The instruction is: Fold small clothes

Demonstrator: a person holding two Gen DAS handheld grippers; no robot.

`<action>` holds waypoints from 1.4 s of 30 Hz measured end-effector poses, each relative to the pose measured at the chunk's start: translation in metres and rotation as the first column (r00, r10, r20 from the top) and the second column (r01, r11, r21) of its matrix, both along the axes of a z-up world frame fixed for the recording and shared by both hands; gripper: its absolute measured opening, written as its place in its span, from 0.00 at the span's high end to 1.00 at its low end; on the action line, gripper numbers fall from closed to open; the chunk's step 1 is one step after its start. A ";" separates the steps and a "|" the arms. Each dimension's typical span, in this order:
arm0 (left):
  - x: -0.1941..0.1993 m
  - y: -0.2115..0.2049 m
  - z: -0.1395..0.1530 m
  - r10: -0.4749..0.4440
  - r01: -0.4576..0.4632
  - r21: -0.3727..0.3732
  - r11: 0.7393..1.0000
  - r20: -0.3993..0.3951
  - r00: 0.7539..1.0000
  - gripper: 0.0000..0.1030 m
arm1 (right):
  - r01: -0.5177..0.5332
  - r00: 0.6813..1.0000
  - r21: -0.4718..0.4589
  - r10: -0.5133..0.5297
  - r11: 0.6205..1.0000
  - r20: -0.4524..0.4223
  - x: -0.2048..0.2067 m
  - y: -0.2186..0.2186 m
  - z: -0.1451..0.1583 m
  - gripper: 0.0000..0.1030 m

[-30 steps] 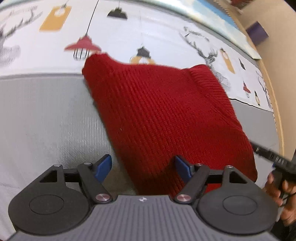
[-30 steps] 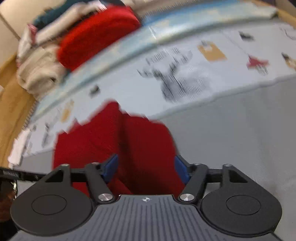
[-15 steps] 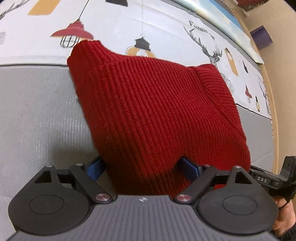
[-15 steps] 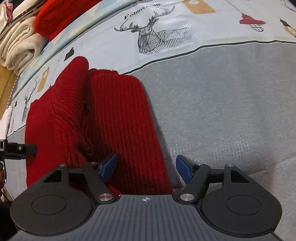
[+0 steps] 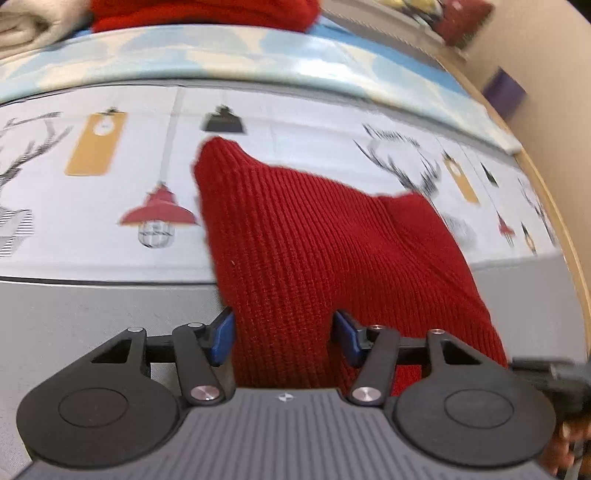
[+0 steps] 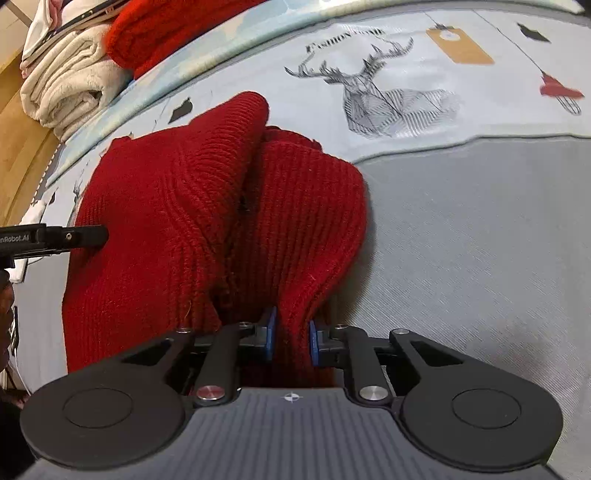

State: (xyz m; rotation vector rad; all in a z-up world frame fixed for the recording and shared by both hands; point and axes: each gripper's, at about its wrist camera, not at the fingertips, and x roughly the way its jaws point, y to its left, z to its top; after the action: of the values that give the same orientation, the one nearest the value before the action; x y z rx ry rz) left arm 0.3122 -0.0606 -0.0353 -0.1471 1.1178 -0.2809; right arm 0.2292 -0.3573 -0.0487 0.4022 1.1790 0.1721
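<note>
Since half a second ago the right gripper (image 6: 291, 341) has pinched shut on the sweater's (image 6: 207, 206) near edge, where its fingers had stood wide apart around the cloth; the left gripper (image 5: 282, 334) has pulled back, so the printed sheet (image 5: 110, 229) and the stack behind it show again.

The sheet, with deer, lamps and tags on it, meets a grey cover (image 6: 461, 229) under the garment. The sweater, red ribbed knit, lies folded into two long lobes across both, its near end at the grippers. In the right view its near edge is bunched and gripped between the blue pads (image 6: 313, 341). In the left view the pads (image 5: 221, 338) stand apart on either side of the sweater's lower edge, the left pad against the cloth, the right one not clearly pressing it, so this claw is spread and not clamped.

At the far edge sit a folded cream towel (image 6: 66, 85) and another red knit (image 6: 159, 33).
</note>
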 end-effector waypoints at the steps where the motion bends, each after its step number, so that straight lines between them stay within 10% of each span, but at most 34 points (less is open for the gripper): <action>1: 0.002 0.005 0.001 0.028 -0.028 -0.003 1.000 0.014 1.000 0.45 | 0.000 1.000 0.001 0.000 1.000 0.004 0.004 0.004 -0.001 0.83; 7: 0.002 0.024 0.019 0.092 -0.087 -0.062 0.994 0.080 0.992 0.45 | -0.007 0.999 -0.015 0.008 1.000 0.032 0.016 0.022 0.003 0.83; 13: -0.023 0.018 0.029 -0.048 0.051 -0.033 0.998 0.074 0.996 0.45 | -0.007 0.999 -0.027 0.007 1.000 0.032 0.014 0.020 0.004 0.83; 18: -0.042 0.009 -0.007 -0.153 0.154 0.153 0.976 -0.019 0.988 0.21 | 0.022 1.000 -0.054 -0.022 0.998 -0.003 0.007 0.013 0.001 0.82; 27: -0.056 0.032 0.015 -0.142 0.143 0.002 0.990 -0.058 0.988 0.22 | 0.018 1.000 -0.022 -0.018 1.000 0.008 -0.007 0.010 0.012 0.61; 31: -0.068 0.015 -0.020 -0.239 0.275 0.208 0.939 -0.182 0.954 0.18 | 0.001 0.996 -0.077 -0.008 0.997 -0.091 -0.009 0.007 -0.004 0.61; 35: -0.078 0.007 -0.007 -0.288 0.304 0.254 0.918 -0.099 0.952 0.18 | 0.001 0.996 -0.097 -0.009 0.995 -0.085 -0.007 0.010 -0.002 0.58; 42: -0.094 0.018 0.039 -0.197 0.177 0.241 0.954 0.061 0.979 0.17 | 0.056 0.992 -0.221 -0.028 0.974 0.126 -0.021 0.017 0.043 0.57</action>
State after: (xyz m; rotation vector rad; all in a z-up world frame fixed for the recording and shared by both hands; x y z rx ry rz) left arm 0.2180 -0.0423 0.0040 0.1806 1.0735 -0.3181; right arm 0.2086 -0.3399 -0.0060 0.2147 1.0547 0.0258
